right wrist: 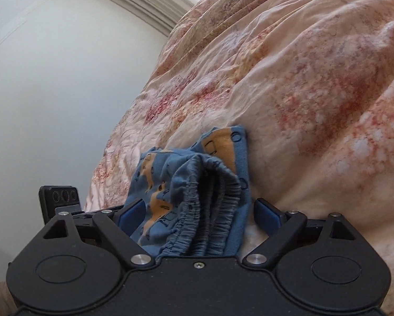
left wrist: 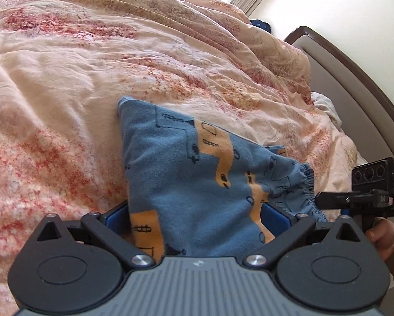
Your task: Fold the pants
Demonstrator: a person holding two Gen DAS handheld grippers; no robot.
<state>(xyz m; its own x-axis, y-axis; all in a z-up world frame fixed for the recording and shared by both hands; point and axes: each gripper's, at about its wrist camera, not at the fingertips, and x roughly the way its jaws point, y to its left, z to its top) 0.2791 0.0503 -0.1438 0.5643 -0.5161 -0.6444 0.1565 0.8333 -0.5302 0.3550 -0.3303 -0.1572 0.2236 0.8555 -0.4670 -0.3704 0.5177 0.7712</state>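
Left gripper (left wrist: pixel 195 210) standing wide apart, blue pads (left wrist: pixel 118 214) flanking the pants (left wrist: pixel 197 168) without pressing; cloth lying loosely between the jaws, not clamped. Right gripper (right wrist: pixel 197 210) likewise spread, jaws on either side of the bunched elastic waistband (right wrist: pixel 212 205), a gap showing beside the right pad, so not gripping either. Pants resting on the floral quilt (left wrist: pixel 91 79), a blue fleece with orange patches, stretching forward from the left gripper to a folded corner ahead, waistband end off to its right, near the right gripper's body (left wrist: pixel 376 192). Probably being set down after a fold, judging from the doubled layers and the opened jaws on both ends: letting the fabric settle flat before another fold. Waistband stacking in several layers directly ahead of the right gripper, suggesting legs already brought together. A hand (left wrist: pixel 384 239) showing at the far right of the left view, holding the right tool. No containers in view; only bedding, a headboard (left wrist: pixel 355 84) beyond to the right, and a pale wall (right wrist: pixel 52 92).
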